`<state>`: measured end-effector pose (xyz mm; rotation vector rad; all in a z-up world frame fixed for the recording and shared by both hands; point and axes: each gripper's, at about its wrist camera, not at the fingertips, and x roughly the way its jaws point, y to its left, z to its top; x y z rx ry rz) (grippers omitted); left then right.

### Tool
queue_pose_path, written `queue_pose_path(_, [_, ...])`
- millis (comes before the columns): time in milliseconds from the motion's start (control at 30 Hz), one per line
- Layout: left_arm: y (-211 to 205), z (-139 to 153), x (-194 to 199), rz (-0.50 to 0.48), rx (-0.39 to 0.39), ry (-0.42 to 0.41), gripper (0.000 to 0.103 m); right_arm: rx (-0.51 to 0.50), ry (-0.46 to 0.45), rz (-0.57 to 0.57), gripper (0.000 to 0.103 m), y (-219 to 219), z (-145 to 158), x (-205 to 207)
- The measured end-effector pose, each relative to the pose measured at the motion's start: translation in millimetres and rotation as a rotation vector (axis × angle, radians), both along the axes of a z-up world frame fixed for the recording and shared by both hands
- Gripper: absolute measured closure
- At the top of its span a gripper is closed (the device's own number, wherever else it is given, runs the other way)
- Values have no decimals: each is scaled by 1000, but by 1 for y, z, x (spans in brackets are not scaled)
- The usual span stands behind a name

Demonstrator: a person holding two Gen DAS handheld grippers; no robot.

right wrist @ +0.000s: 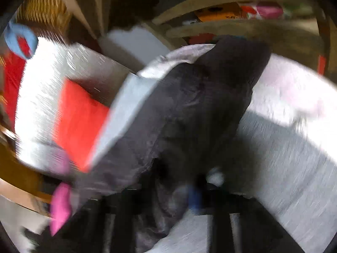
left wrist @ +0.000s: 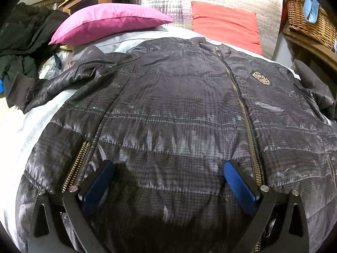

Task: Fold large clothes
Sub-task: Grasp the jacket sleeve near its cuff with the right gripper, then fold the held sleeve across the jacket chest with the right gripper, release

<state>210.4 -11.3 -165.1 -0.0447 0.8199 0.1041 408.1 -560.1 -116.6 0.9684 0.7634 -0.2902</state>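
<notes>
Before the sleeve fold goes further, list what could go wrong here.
1. The right hand-held gripper seems to pinch only a little of the sleeve; slick fabric could slip out.
2. The left hand-held gripper hovers open over the jacket, so nothing pins it; it may drag across the bedsheet.

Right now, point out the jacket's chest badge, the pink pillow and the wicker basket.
chest badge [left wrist: 261, 78], left wrist view, centre of the gold emblem.
pink pillow [left wrist: 109, 22], left wrist view, middle of its top face.
wicker basket [left wrist: 305, 22], left wrist view, woven side wall.
</notes>
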Motion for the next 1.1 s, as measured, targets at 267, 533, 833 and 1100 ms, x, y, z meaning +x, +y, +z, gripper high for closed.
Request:
queue_pose_path(267, [1,-1,1,3,-9,-4,0,-403,-136,161,88,82,134,32])
queue_pose_path(533, [2,-1,3,2,-20,4,0,-720,-423,749,87,370,221,34])
queue_pose_path(833, [4,-3,5,2,-31,2,0,-597,-96,1067,8,481,61,33])
queue_pose_path(1100, [4,-4,4,4,-27,2,0,-288,-269,704,5,367,107,33])
